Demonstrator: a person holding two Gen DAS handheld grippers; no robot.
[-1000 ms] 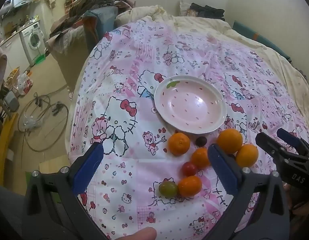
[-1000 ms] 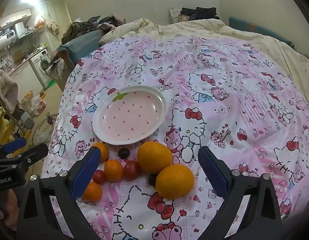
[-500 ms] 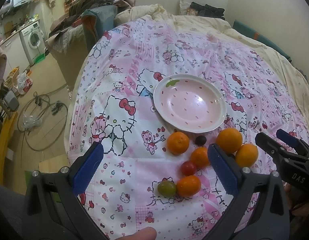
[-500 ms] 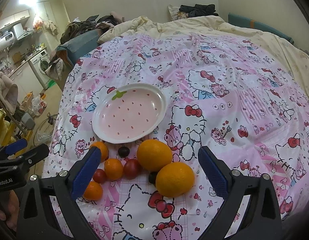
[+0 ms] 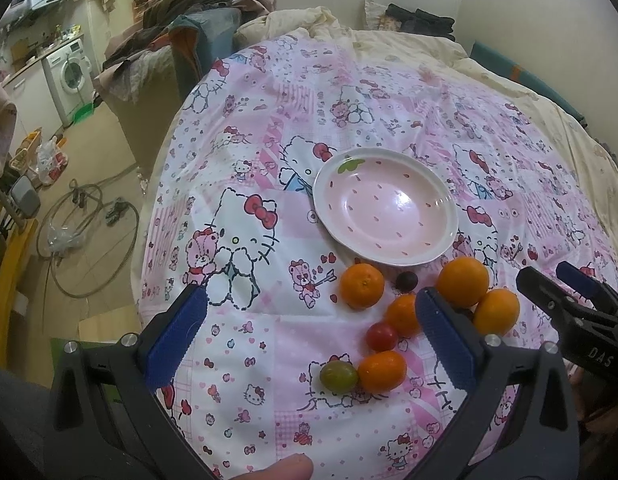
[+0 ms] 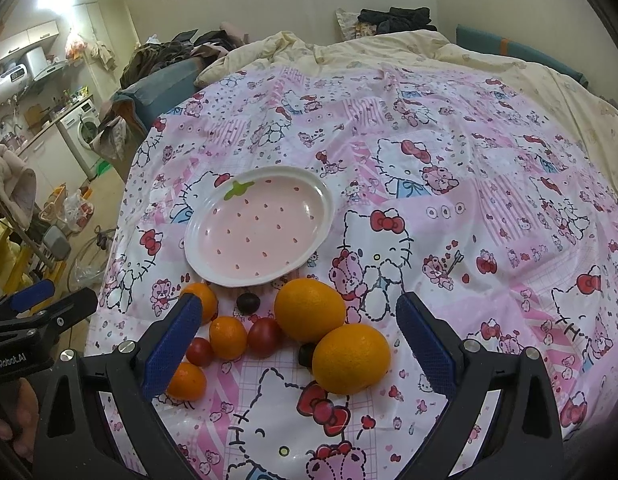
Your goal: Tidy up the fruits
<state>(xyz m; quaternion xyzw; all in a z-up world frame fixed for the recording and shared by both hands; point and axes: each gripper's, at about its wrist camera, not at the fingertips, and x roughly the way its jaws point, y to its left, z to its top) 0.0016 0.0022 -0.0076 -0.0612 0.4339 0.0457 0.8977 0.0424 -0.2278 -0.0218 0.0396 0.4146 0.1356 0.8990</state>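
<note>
A pink strawberry-print plate lies empty on the Hello Kitty bedsheet. Below it sits a cluster of fruit: two large oranges, small mandarins, red cherry tomatoes, a green tomato and dark grapes. My left gripper is open and empty, hovering above the sheet left of the fruit. My right gripper is open and empty, with the oranges and tomatoes between its fingers in view. Each gripper shows at the edge of the other's view.
The bed's left edge drops to a floor with cables, a washing machine and clutter. A cream duvet and dark clothes lie at the far end of the bed.
Both grippers have shifted only slightly; the right wrist view has eased a little closer to the fruit. Nothing was grasped or moved.
</note>
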